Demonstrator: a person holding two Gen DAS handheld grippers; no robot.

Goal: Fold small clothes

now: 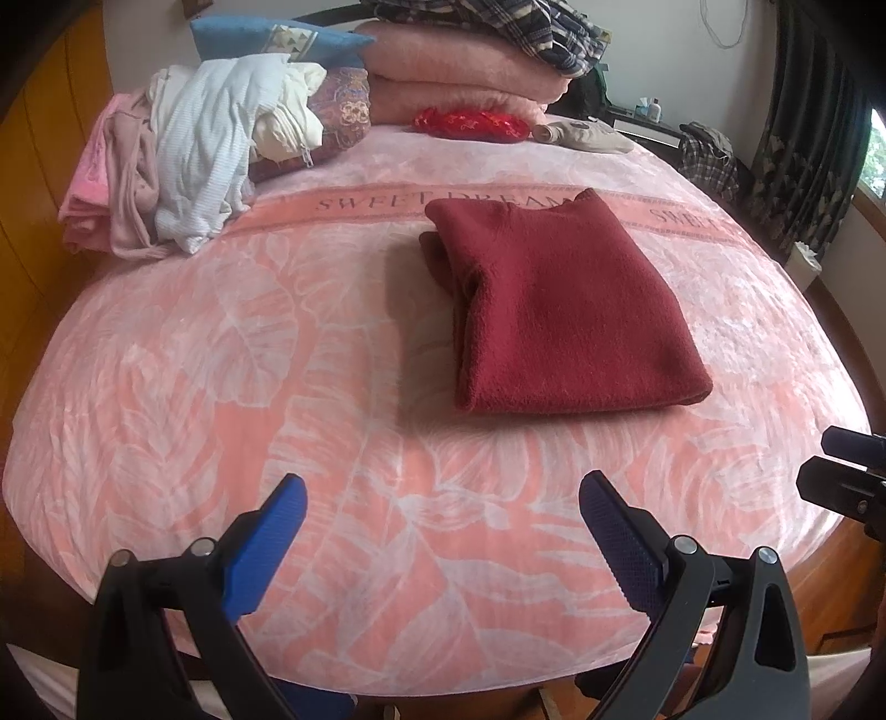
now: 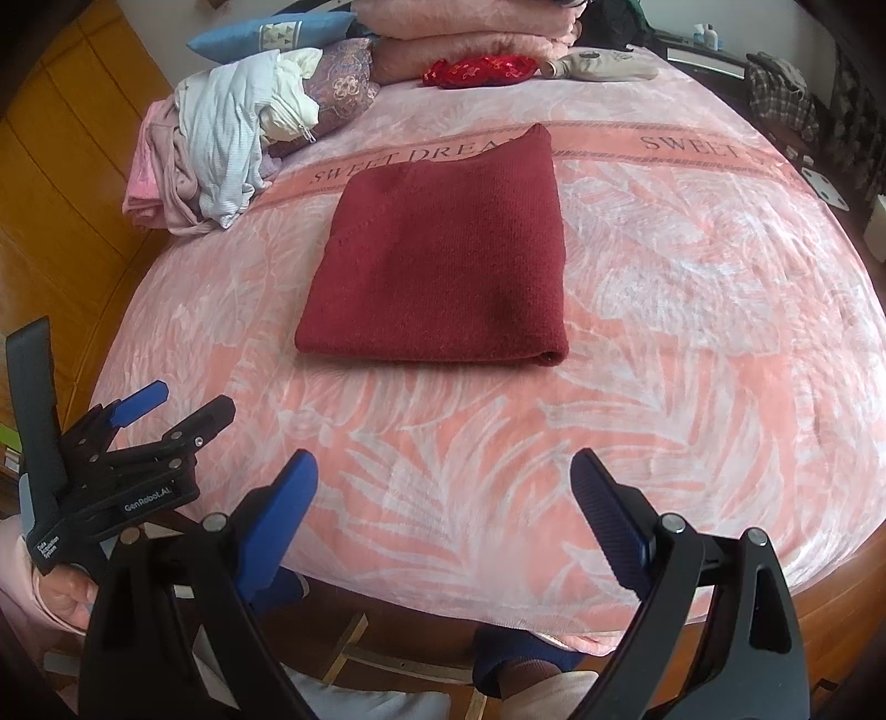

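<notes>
Dark red sweater (image 2: 437, 260) folded, lying mid-bed (image 2: 692, 343). Left hand-held gripper (image 1: 443, 531) and right hand-held gripper (image 2: 443, 498) both spread wide, holding nothing, near edge. Could snag soft blanket underneath, or tug folds loose.

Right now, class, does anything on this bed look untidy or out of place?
The maroon sweater lies neatly folded. The heap of pale clothes at the far left corner is crumpled and unfolded. Both grippers, left and right, are open and empty.

- Dark plaid cloth (image 1: 487, 25) at twelve o'clock is cut off by the top edge.
- Small bottles (image 1: 650, 108) at one o'clock are too small to identify.
</notes>
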